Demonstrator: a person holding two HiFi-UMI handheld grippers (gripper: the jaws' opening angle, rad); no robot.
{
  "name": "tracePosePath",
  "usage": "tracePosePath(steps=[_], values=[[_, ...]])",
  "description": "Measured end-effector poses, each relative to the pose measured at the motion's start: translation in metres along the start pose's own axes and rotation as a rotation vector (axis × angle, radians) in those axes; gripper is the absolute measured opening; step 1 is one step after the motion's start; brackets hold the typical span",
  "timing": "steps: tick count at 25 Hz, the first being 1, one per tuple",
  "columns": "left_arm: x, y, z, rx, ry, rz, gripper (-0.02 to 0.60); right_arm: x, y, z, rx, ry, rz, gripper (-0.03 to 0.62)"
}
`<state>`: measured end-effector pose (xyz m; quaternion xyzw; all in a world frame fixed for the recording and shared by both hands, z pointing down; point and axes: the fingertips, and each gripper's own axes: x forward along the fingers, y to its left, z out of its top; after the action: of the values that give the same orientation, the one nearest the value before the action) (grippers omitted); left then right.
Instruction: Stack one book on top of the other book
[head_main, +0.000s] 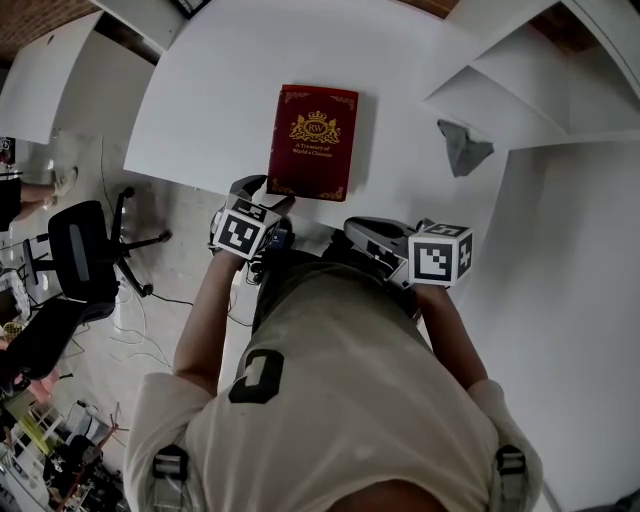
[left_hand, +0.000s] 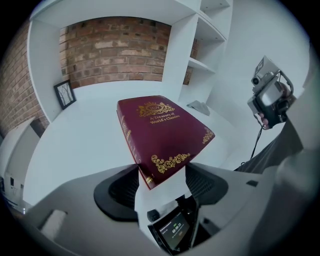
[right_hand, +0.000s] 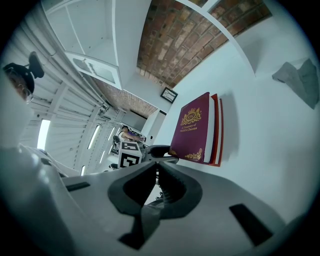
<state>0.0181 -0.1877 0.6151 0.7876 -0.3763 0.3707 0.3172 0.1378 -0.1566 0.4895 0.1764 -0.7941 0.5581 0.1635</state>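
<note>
Stacking appeared complete: book 1 (head_main: 312, 142) lay on book 2 (right_hand: 218, 130). Left gripper (left_hand: 161, 185) stood open astride its corner; right gripper (right_hand: 156, 165) closed, empty.

Red book (left_hand: 161, 131) on white table (left_hand: 75, 145), near corner between parted jaws of left gripper (left_hand: 161, 171)

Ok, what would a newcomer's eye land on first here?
The dark red book with gold print, lying in the middle of the white table on top of a second book. Then the left tool, open around its near corner, and the right tool, shut, short of the books.
</note>
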Motion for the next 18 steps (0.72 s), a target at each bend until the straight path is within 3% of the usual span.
tracePosePath(steps=[12,18], values=[[0.003,0.004,0.002,0.051,0.021,-0.015,0.27,0.002,0.005,-0.001,0.014,-0.041,-0.028,0.012],[-0.011,0.008,-0.001,0.036,-0.008,-0.016,0.27,0.008,0.009,-0.004,0.01,-0.042,-0.022,0.012]])
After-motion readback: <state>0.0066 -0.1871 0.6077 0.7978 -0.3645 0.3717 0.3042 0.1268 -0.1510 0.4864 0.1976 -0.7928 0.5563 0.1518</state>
